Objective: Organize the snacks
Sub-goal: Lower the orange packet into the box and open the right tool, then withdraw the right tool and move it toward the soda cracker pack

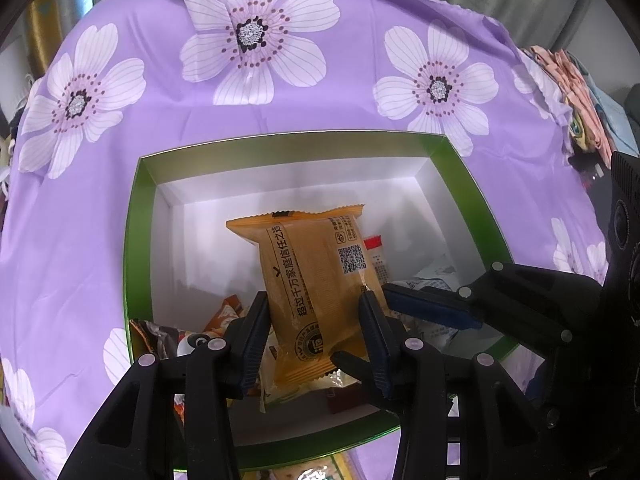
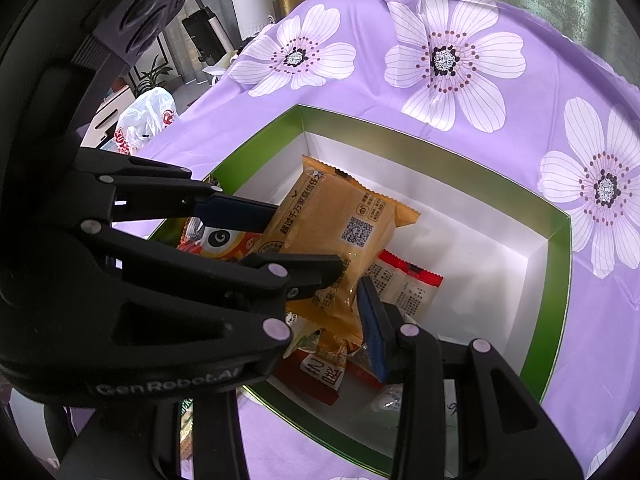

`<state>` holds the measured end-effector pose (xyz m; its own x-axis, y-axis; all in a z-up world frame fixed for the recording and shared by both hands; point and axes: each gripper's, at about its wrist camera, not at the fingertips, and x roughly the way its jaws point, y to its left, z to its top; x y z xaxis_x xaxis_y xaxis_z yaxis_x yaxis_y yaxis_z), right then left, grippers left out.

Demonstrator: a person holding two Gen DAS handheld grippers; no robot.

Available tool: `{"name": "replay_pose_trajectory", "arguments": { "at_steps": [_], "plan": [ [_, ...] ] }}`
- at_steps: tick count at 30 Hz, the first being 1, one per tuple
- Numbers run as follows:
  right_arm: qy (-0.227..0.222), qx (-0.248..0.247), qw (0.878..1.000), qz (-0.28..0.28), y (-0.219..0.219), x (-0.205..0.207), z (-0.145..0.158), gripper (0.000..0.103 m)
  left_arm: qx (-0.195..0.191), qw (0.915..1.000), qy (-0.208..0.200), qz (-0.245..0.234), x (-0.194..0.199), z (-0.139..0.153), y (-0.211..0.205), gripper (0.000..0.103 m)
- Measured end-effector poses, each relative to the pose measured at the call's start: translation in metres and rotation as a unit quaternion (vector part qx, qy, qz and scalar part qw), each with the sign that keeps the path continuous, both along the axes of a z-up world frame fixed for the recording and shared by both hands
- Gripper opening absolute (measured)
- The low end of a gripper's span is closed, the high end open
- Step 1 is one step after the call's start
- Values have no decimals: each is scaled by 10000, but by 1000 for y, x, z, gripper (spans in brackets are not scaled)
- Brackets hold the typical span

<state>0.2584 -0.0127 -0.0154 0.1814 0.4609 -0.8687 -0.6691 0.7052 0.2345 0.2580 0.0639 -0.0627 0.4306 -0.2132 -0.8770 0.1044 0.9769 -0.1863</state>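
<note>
An orange snack packet (image 1: 316, 284) with a QR code is clamped between my left gripper's (image 1: 316, 320) two fingers, held inside the green-rimmed white box (image 1: 280, 148). The packet (image 2: 340, 224) and the left gripper (image 2: 308, 240) also show in the right wrist view. My right gripper (image 1: 404, 300) reaches in from the right, its blue pad by the packet's right edge. In its own view only its right finger (image 2: 372, 328) shows beside the packet; the other is hidden behind the left gripper. Several other snack packets (image 2: 404, 284) lie on the box floor.
The box sits on a purple cloth with white flowers (image 1: 256, 36). A white plastic bag (image 2: 148, 116) and furniture stand beyond the table's far left edge. Folded fabrics (image 1: 576, 92) lie at the cloth's right edge.
</note>
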Motion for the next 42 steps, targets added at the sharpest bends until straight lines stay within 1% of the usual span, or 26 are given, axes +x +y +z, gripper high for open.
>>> {"name": "replay_pose_trajectory", "arguments": {
  "at_steps": [2, 8, 10, 11, 12, 16, 17, 18, 20, 21, 24, 26, 27, 29, 33, 35, 38, 42],
  "plan": [
    [2, 1, 10000, 0, 0, 0, 0, 43, 15, 10000, -6, 5, -1, 0, 0, 44],
    [22, 1, 10000, -34, -1, 0, 0, 42, 95, 9999, -4, 103, 0, 2, 3, 44],
    [15, -7, 10000, -51, -2, -1, 0, 43, 105, 9999, -1, 115, -1, 3, 4, 52],
    [16, -15, 10000, -43, -1, -1, 0, 43, 101, 9999, 2, 112, -1, 3, 4, 59],
    [19, -16, 10000, -36, -2, -1, 0, 42, 117, 9999, -14, 113, -1, 4, 4, 62],
    [-6, -9, 10000, -45, -1, -1, 2, 44, 126, 9998, -40, 130, -2, 6, 4, 63],
    [-7, -9, 10000, -47, 0, -1, 2, 45, 133, 9998, -49, 135, -2, 7, 4, 65],
    [-16, -18, 10000, -49, 0, -1, 3, 46, 136, 9998, -55, 141, -2, 7, 4, 71],
    [-43, -22, 10000, -86, -1, -1, 4, 50, 124, 9997, -86, 173, -4, 9, 6, 78],
    [-43, -4, 9999, -105, -3, -1, 4, 50, 123, 9997, -100, 186, -4, 10, 6, 78],
    [-95, 19, 9998, -184, -7, -2, 8, 57, 139, 9996, -124, 232, -7, 13, 8, 78],
    [-163, 8, 9996, -240, -11, -4, 12, 65, 144, 9994, -178, 246, -9, 17, 9, 80],
    [-208, -5, 9994, -280, -13, -5, 14, 67, 133, 9994, -204, 256, -10, 19, 9, 84],
    [-289, -6, 9988, -387, -18, -6, 19, 75, 79, 9992, -285, 271, -15, 25, 10, 91],
    [-418, 7, 9974, -586, -30, -12, 32, 79, 65, 9986, -463, 248, -25, 36, 8, 95],
    [-563, -25, 9963, -649, -35, -17, 40, 82, 62, 9982, -567, 210, -33, 43, 5, 97],
    [-751, 42, 9941, -777, -46, -28, 54, 89, 102, 9968, -782, 144, -48, 55, 0, 98],
    [-872, 200, 9917, -918, -65, -47, 71, 90, 9, 9945, -1038, 106, -71, 73, -5, 99]
  ]
}}
